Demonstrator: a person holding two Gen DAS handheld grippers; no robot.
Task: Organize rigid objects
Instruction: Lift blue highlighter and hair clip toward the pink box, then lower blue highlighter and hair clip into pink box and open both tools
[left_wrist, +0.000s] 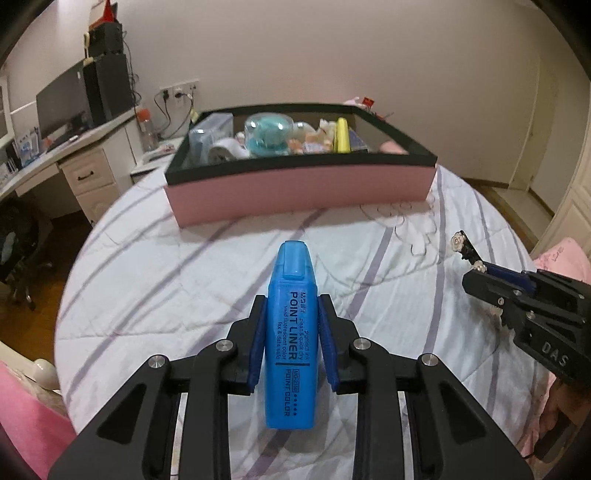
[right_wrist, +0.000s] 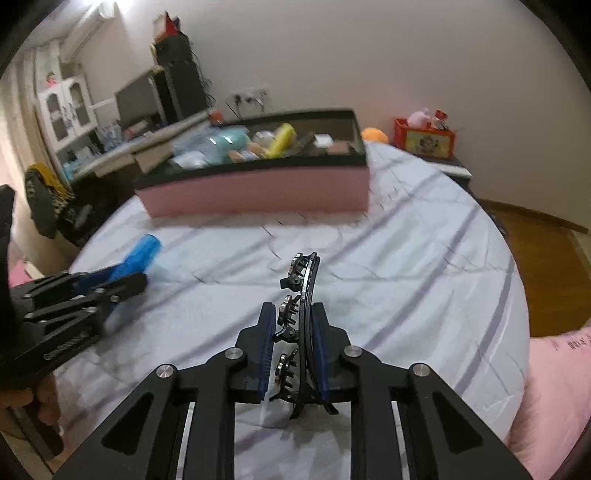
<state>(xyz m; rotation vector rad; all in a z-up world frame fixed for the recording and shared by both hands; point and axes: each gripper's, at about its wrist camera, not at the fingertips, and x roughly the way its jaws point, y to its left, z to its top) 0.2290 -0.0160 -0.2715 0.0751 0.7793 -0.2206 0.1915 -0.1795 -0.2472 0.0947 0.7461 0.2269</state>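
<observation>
In the left wrist view, the left tongs (left_wrist: 291, 332) pinch a blue highlighter pen (left_wrist: 291, 332) by its sides, with its cap end pointing away toward the pink box (left_wrist: 295, 188). The pen is off the bed (left_wrist: 166, 280), out over the striped quilt. The box sits farther up the bed, well apart from the pen, and it already holds small things (a yellow highlighter (left_wrist: 342, 134) stands out). At the right edge the right tongs (left_wrist: 471, 264) show, with a bit of a flowered clip sticking out.

I think the picking-up step is done and the carrying step is in hand. The next move calls for lifting the pen over the black rim of the box and letting go inside.

In the right wrist view, the right tongs (right_wrist: 293, 350) are squeezed on a black hair clip (right_wrist: 301, 325) with small metal flowers, also held above the quilt. Here you can see the whole clip, which the left view mostly hides. This view also shows a red crate (right_wrist: 423, 140) with toys past the bed, which the left view does not. The left view lets you read the words on the pen; here the pen is just a blurry blue shape.
</observation>
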